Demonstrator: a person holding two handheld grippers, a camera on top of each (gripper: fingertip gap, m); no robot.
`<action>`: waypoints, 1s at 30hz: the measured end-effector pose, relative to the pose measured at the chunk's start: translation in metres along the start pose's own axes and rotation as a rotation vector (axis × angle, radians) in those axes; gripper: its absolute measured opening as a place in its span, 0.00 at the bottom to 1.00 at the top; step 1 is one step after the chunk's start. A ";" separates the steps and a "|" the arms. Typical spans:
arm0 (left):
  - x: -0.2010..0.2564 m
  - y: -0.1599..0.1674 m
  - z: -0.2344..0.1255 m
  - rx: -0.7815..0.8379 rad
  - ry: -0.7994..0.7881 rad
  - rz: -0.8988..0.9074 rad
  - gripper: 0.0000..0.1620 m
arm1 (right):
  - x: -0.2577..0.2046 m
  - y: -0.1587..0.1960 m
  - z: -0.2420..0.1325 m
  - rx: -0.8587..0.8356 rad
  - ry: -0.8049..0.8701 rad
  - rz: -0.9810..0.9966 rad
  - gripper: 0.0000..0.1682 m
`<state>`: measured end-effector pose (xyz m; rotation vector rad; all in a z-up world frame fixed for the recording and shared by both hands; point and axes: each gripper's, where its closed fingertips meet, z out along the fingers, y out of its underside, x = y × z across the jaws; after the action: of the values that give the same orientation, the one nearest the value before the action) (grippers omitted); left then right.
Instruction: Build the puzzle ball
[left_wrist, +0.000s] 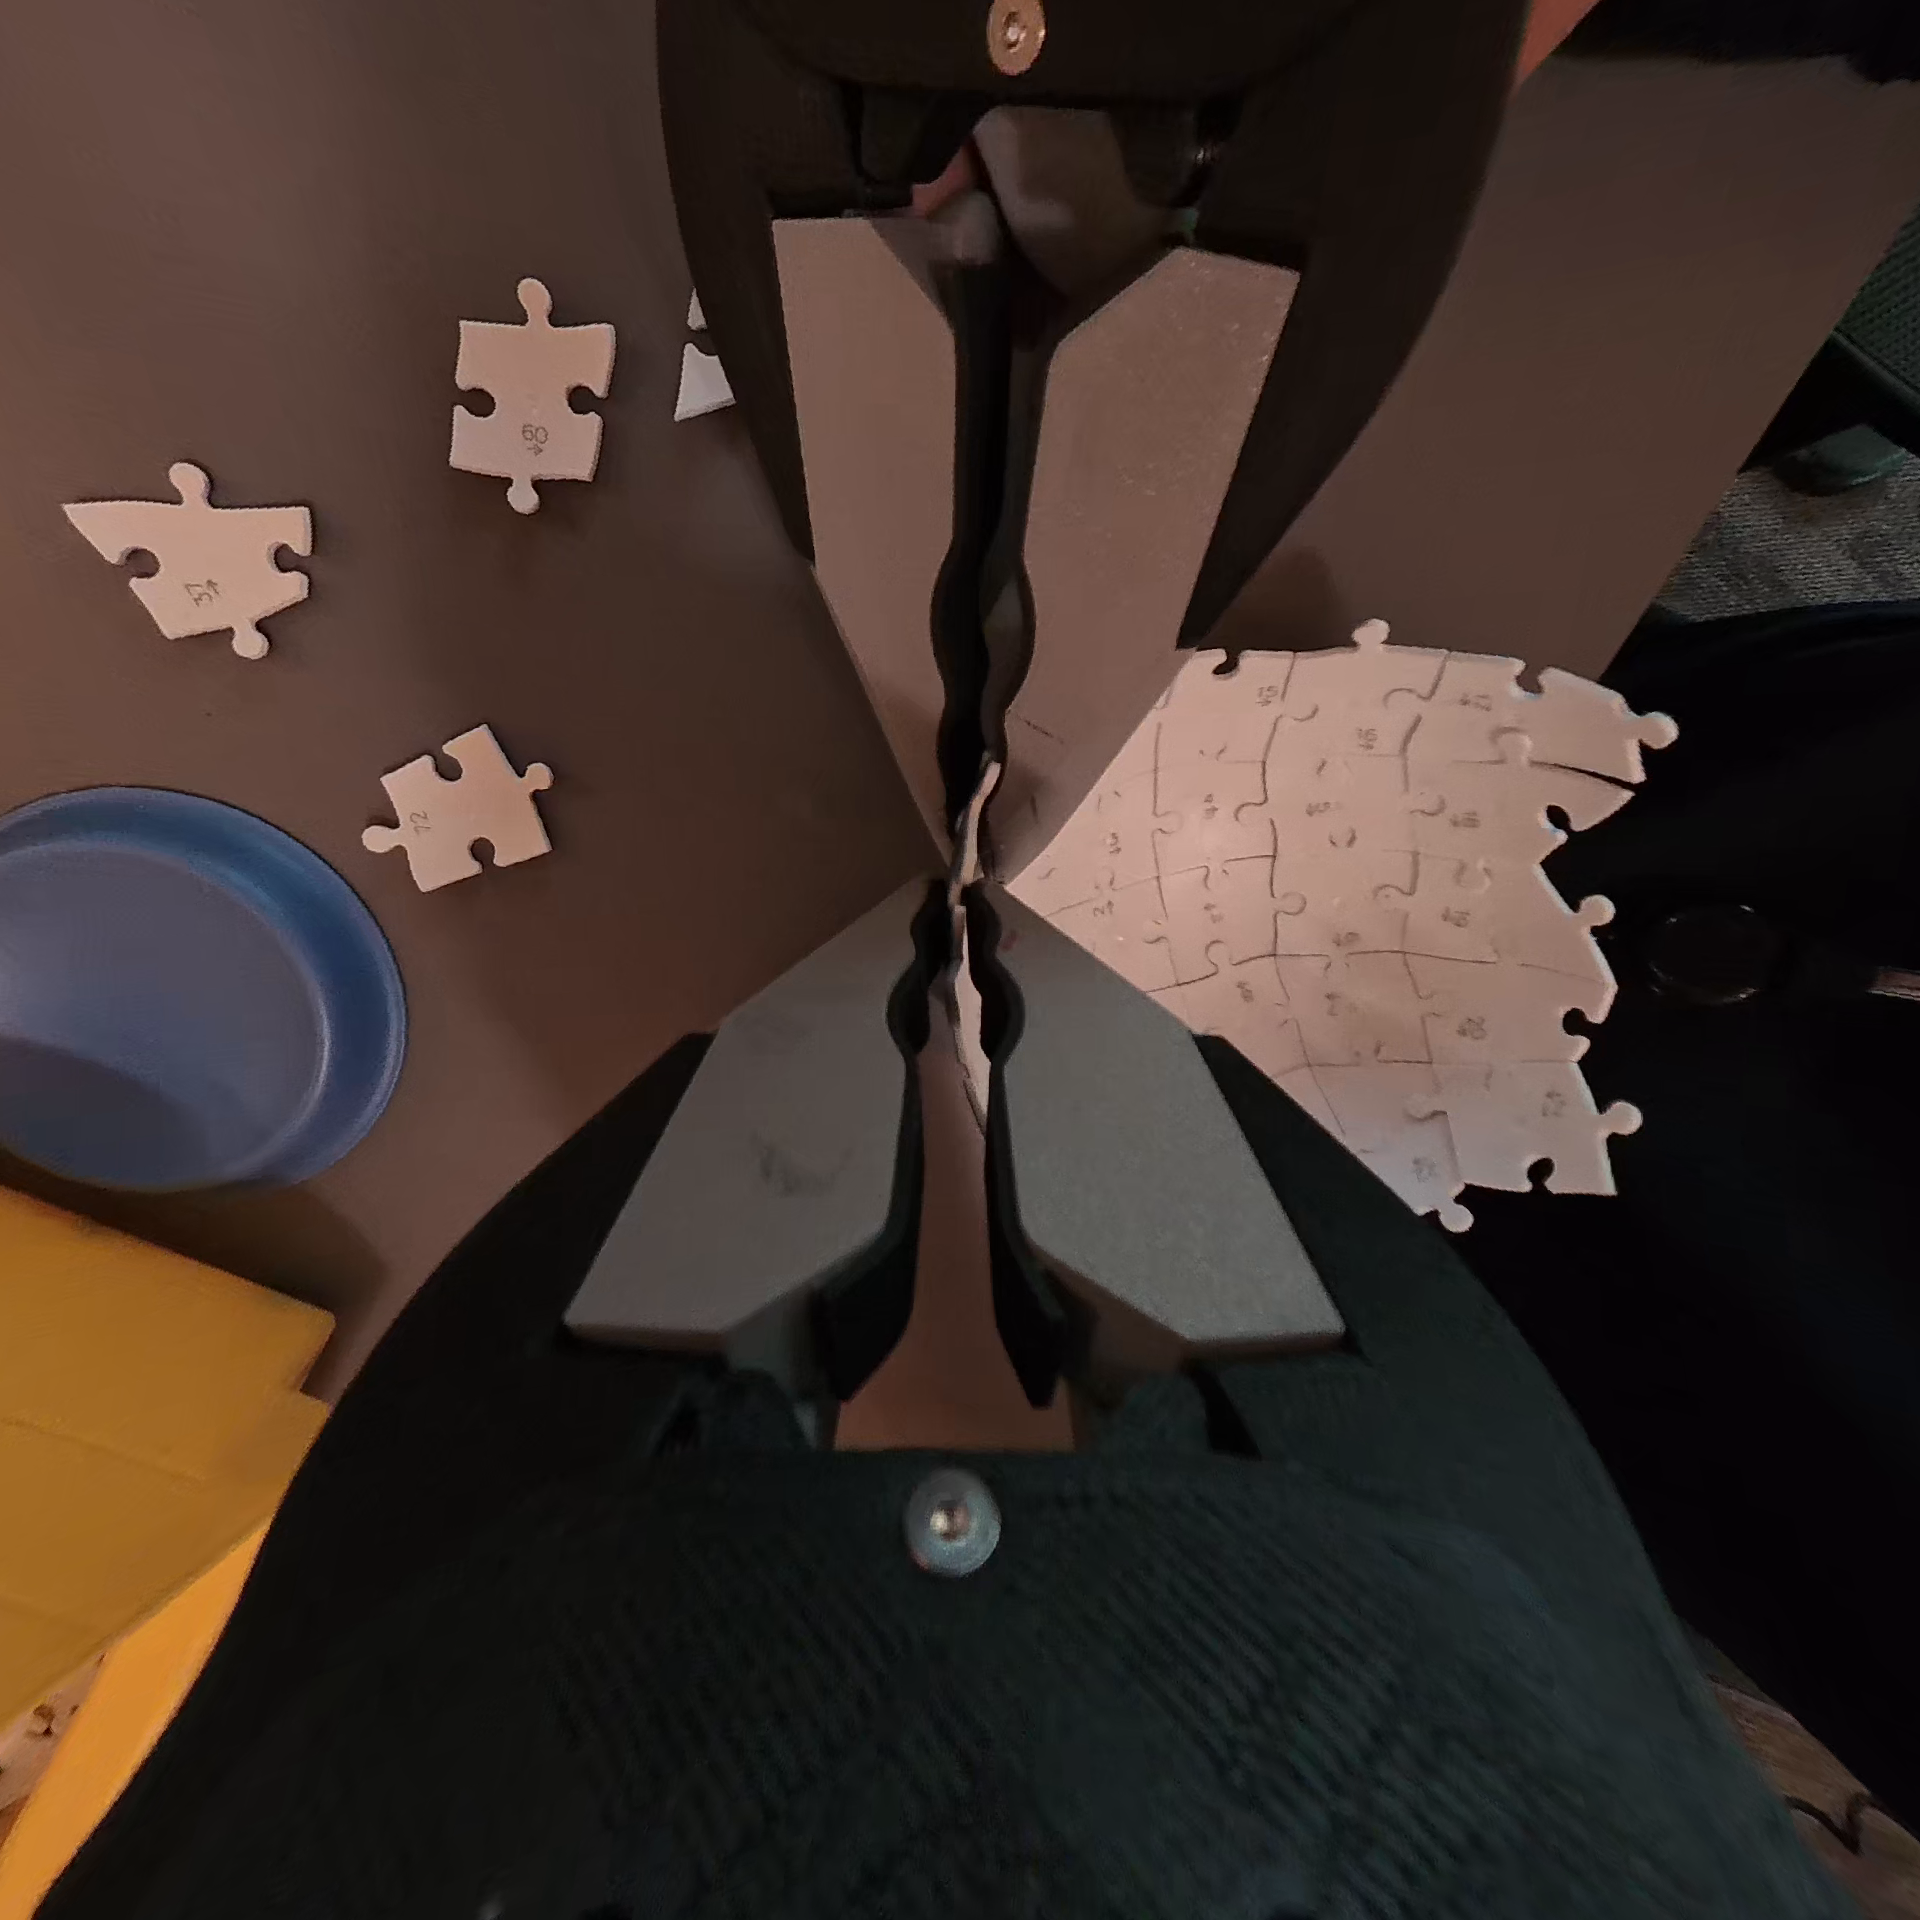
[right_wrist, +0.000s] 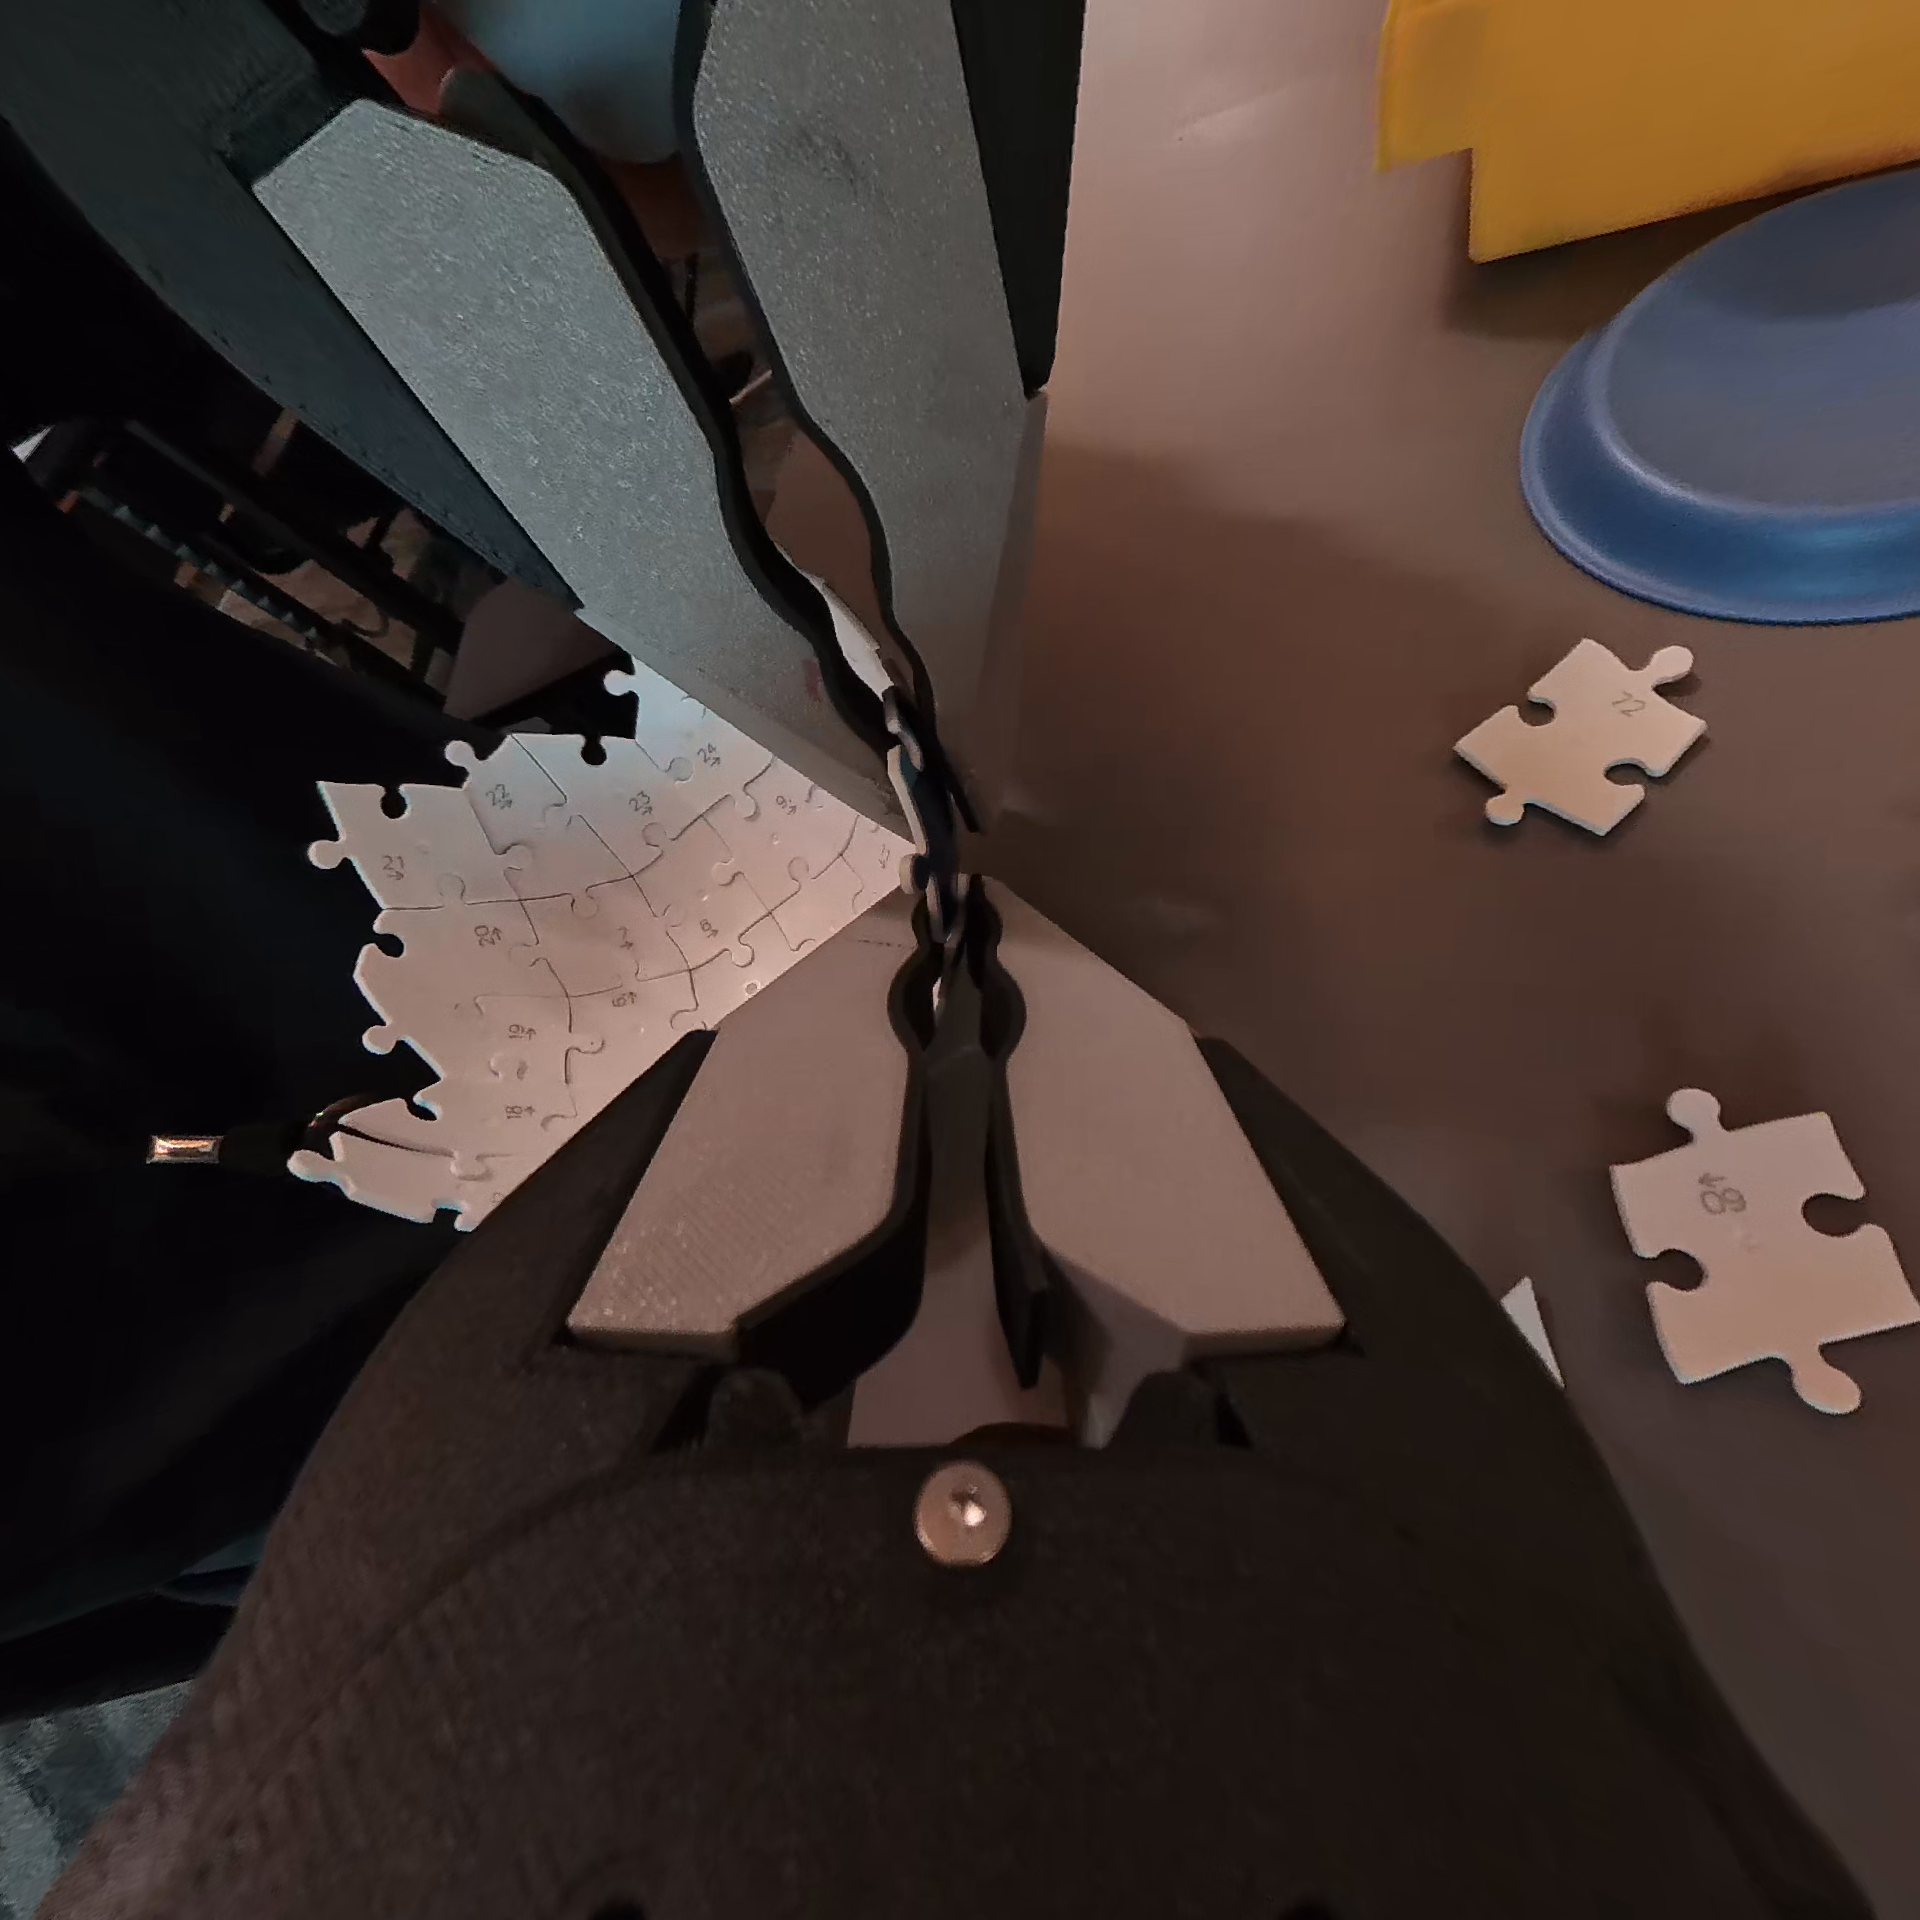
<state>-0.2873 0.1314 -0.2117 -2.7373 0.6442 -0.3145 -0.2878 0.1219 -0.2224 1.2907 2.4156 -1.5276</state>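
The partly built puzzle ball (left_wrist: 1340, 914) is a curved white shell of joined numbered pieces, held in the air past the table's edge. It also shows in the right wrist view (right_wrist: 582, 935). My left gripper (left_wrist: 958, 935) is shut on the shell's edge, seen edge-on. My right gripper (left_wrist: 977, 800) faces it tip to tip from the top and is shut on the same edge. In the right wrist view my right gripper (right_wrist: 951, 956) is at the bottom and my left gripper (right_wrist: 914, 748) above. I cannot tell whether either pinches a separate piece.
Loose white pieces lie on the dark table (left_wrist: 623, 675): one (left_wrist: 532, 400), another (left_wrist: 197, 566), a third (left_wrist: 462, 810), and a partly hidden one (left_wrist: 701, 374). A blue bowl (left_wrist: 177, 987) and a yellow box (left_wrist: 125, 1455) stand at the left. The bowl also shows in the right wrist view (right_wrist: 1745, 416). My left and right fingertips are right by each other.
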 end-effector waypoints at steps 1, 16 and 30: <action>0.000 0.000 0.000 -0.001 -0.001 0.002 0.01 | 0.000 0.000 0.000 -0.002 0.003 -0.005 0.00; 0.004 -0.001 -0.002 0.011 0.038 -0.008 0.00 | -0.003 -0.001 -0.005 0.022 -0.046 0.035 0.02; 0.003 0.000 0.000 0.004 0.038 -0.020 0.00 | -0.003 -0.008 -0.021 0.079 -0.037 -0.007 0.02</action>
<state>-0.2844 0.1301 -0.2108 -2.7415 0.6250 -0.3728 -0.2828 0.1345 -0.2047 1.2558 2.3631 -1.6497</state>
